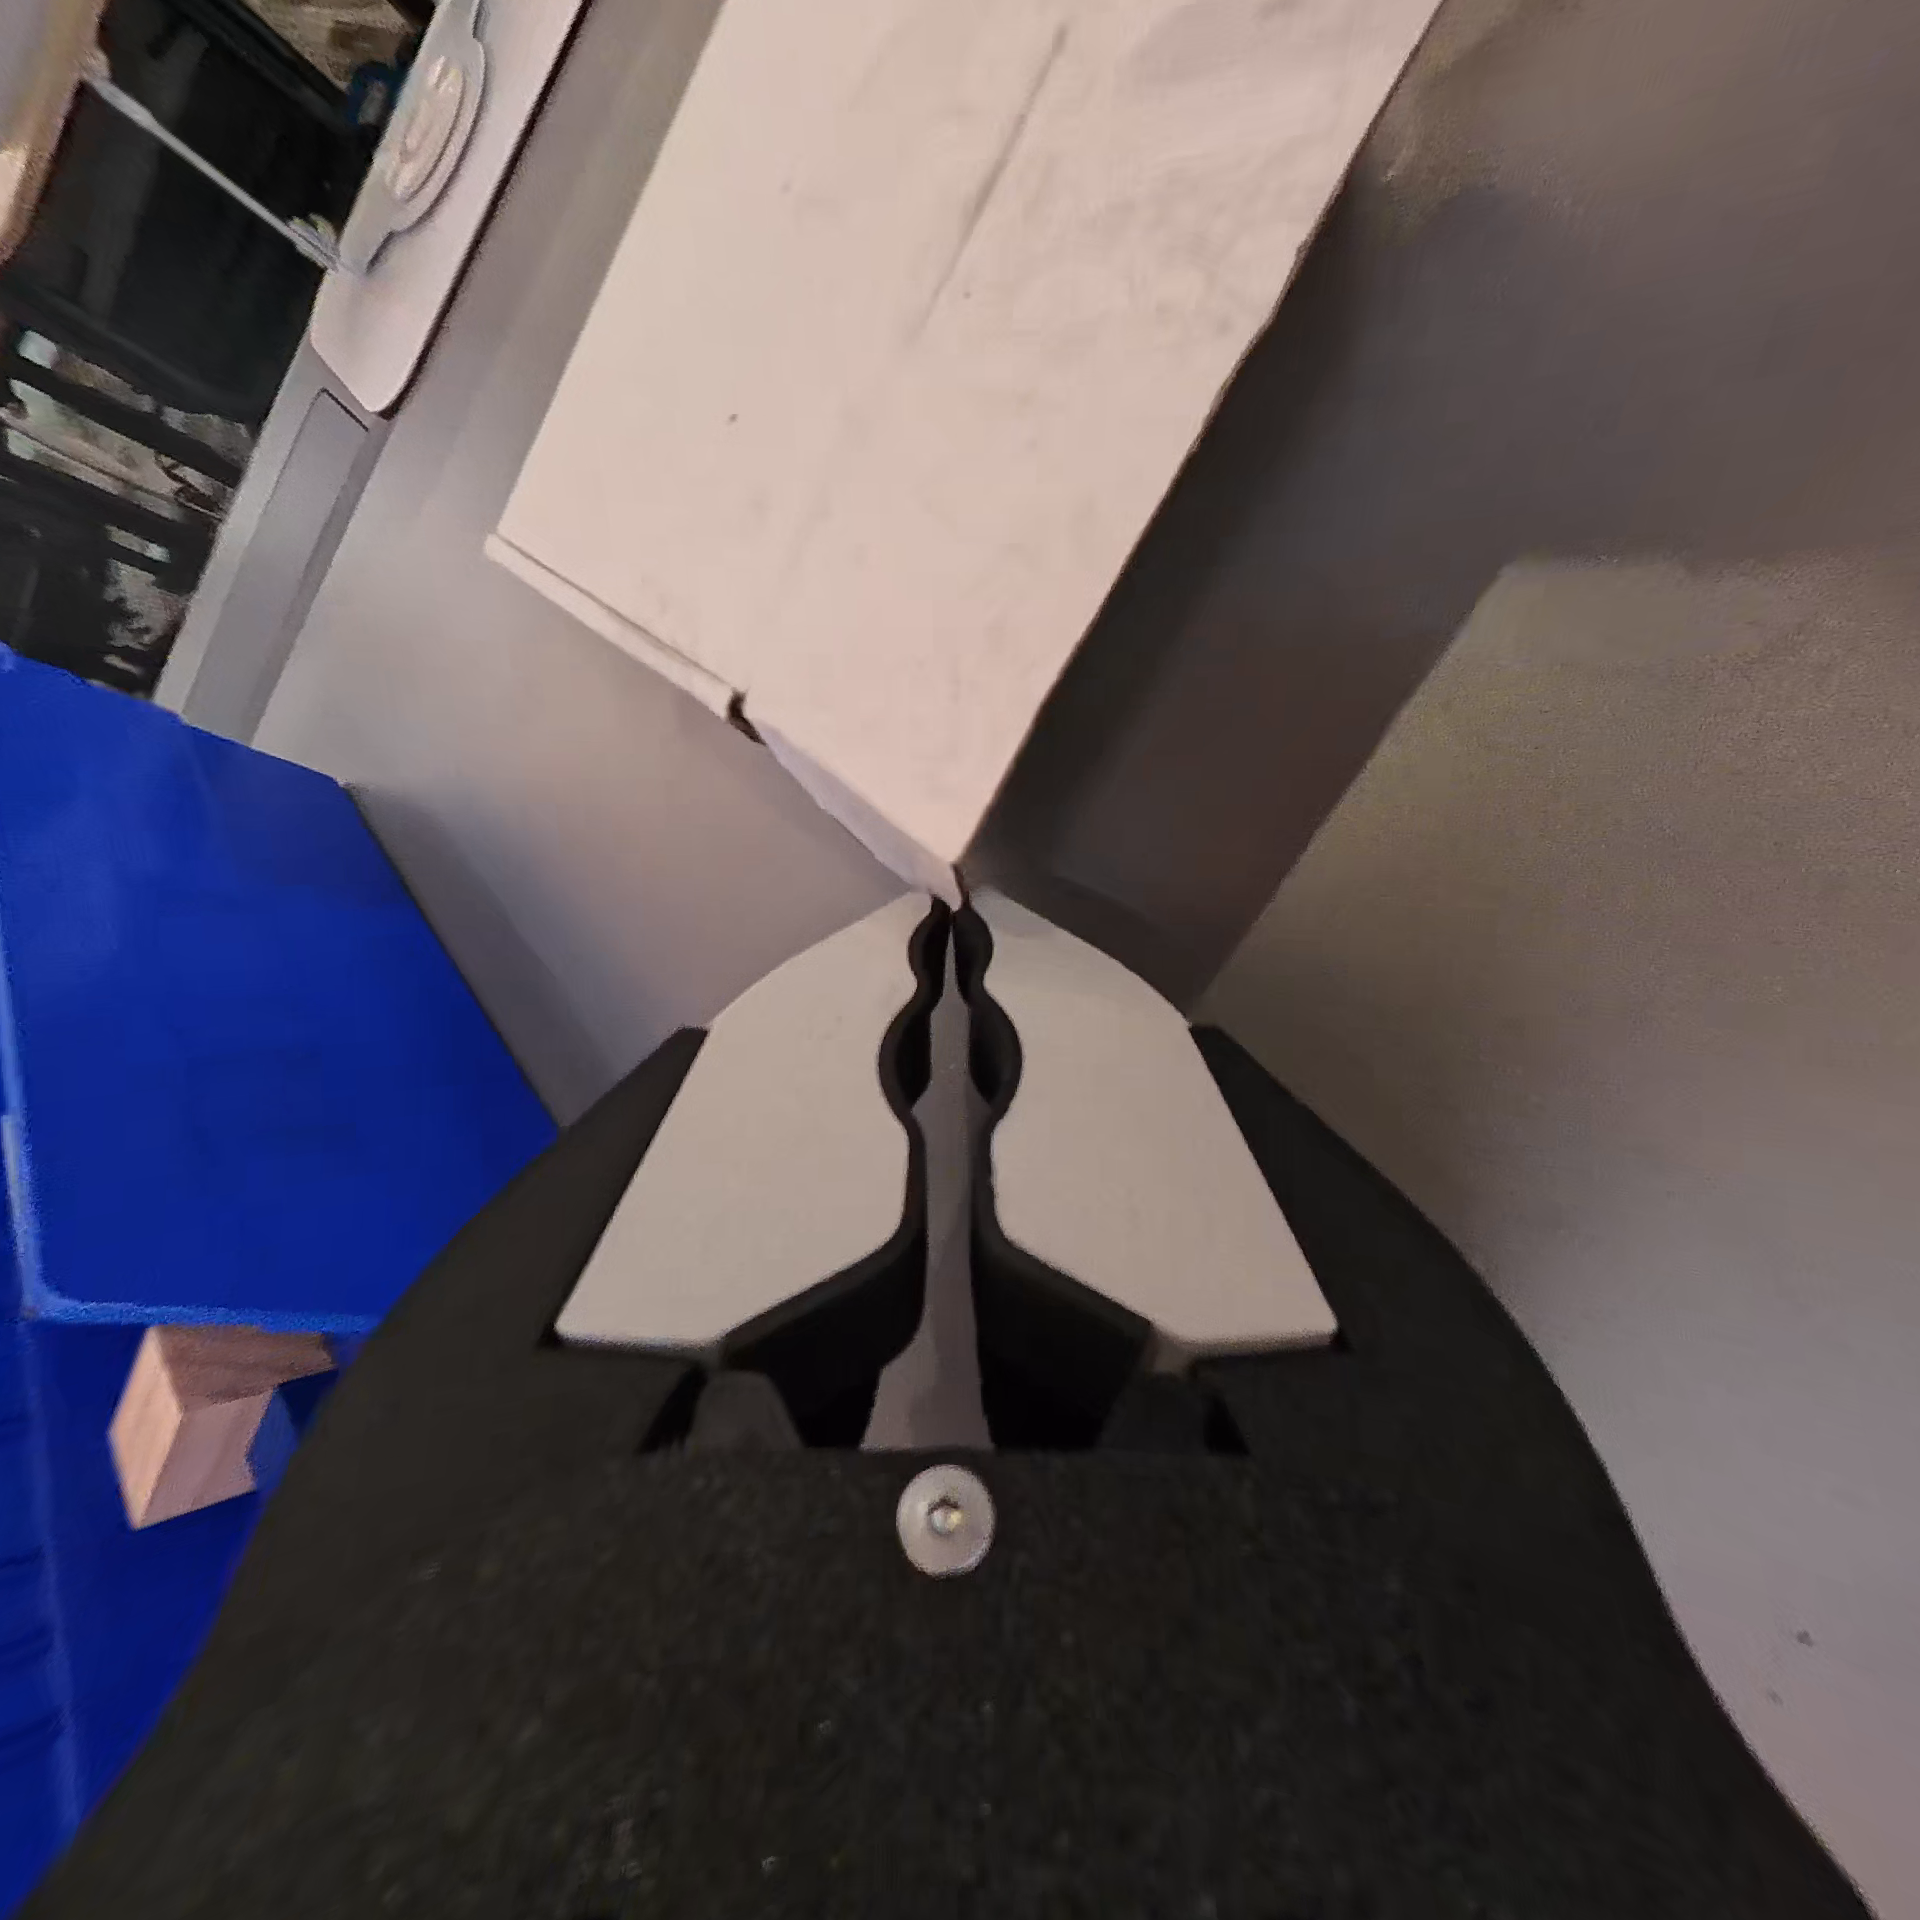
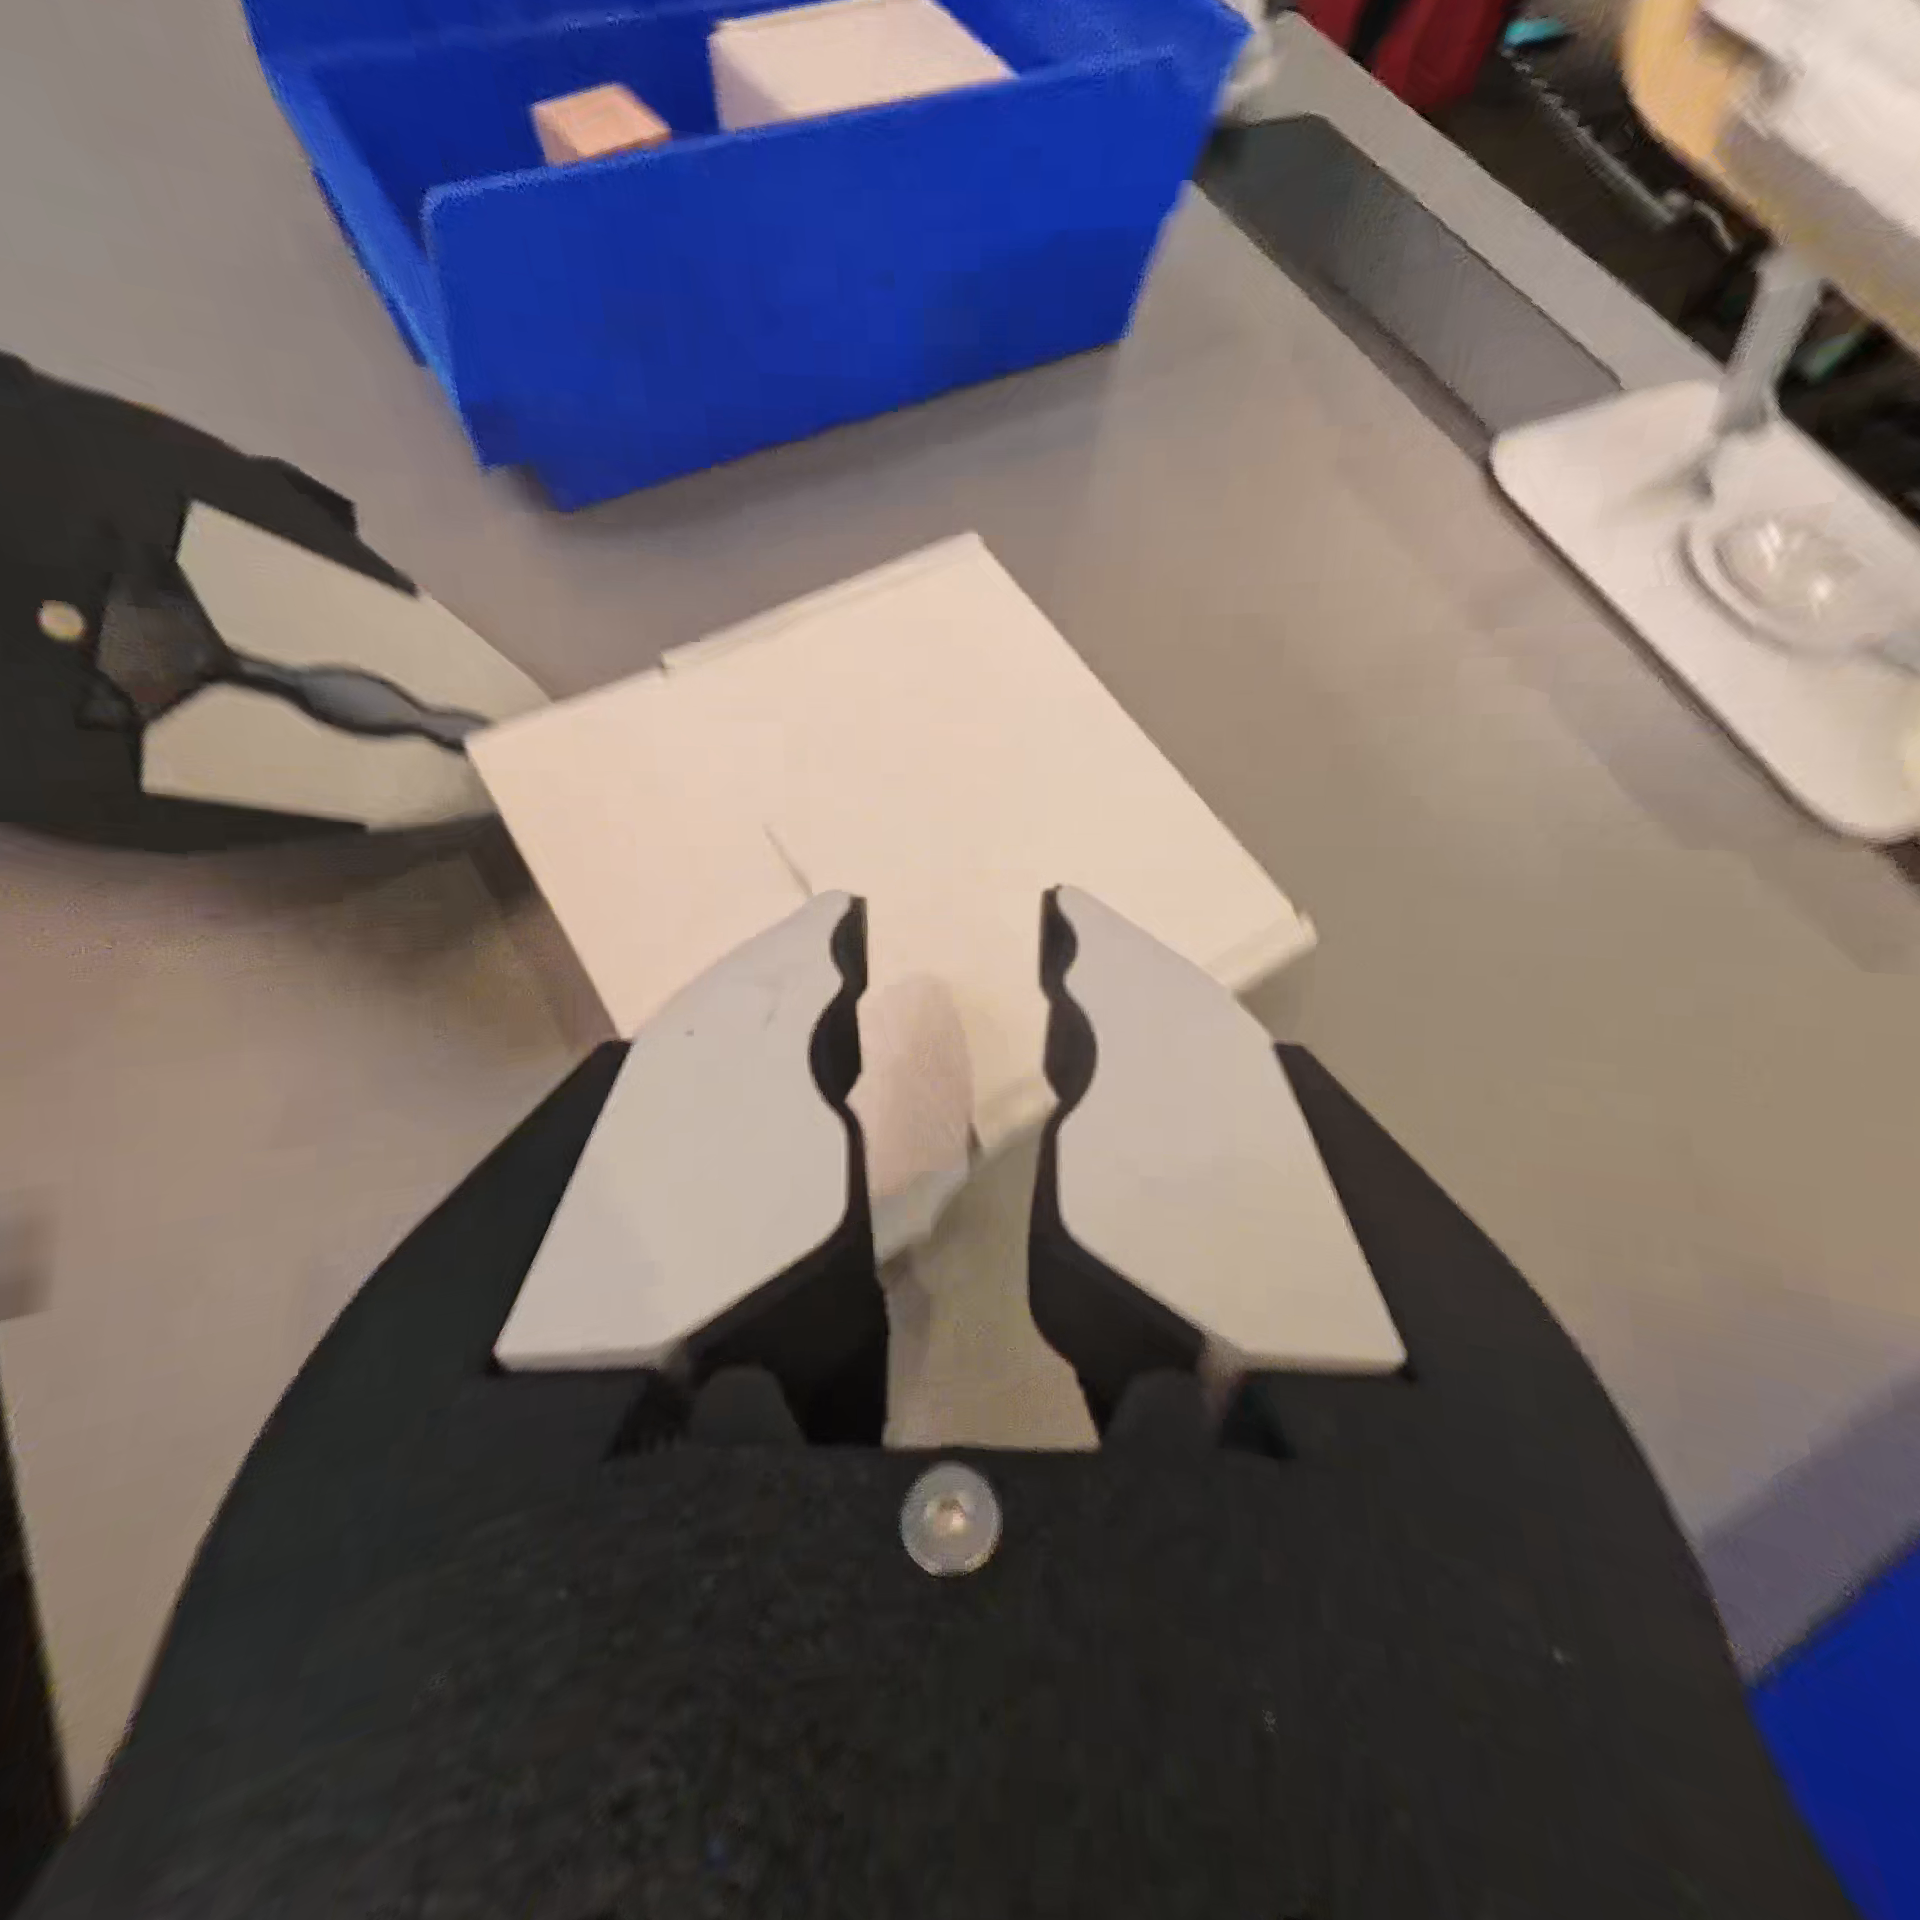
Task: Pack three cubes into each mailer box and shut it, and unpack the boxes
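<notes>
While the left gripper has its fingers pressed almost together at the near corner of the white mailer box, I cannot tell for sure whether they pinch the cardboard edge or only touch it; in the right wrist view the same tips lie against the box's corner at about 9 o'clock. Over the near edge of this box hangs the right gripper, its fingers apart with a narrow gap, and a small white tuck flap shows between them, not yet squeezed.

Outward from the fingers, the box lies flat and closed on the grey table. At 12 o'clock in the right view stands the blue bin, with a wooden cube and another white box inside. At 2 o'clock is a white stand base.

My judgement: the step is working the front flap. To do it well, the left tips should keep the corner steady, and the right fingers should close on the flap only, then move slowly so the box does not slide.
</notes>
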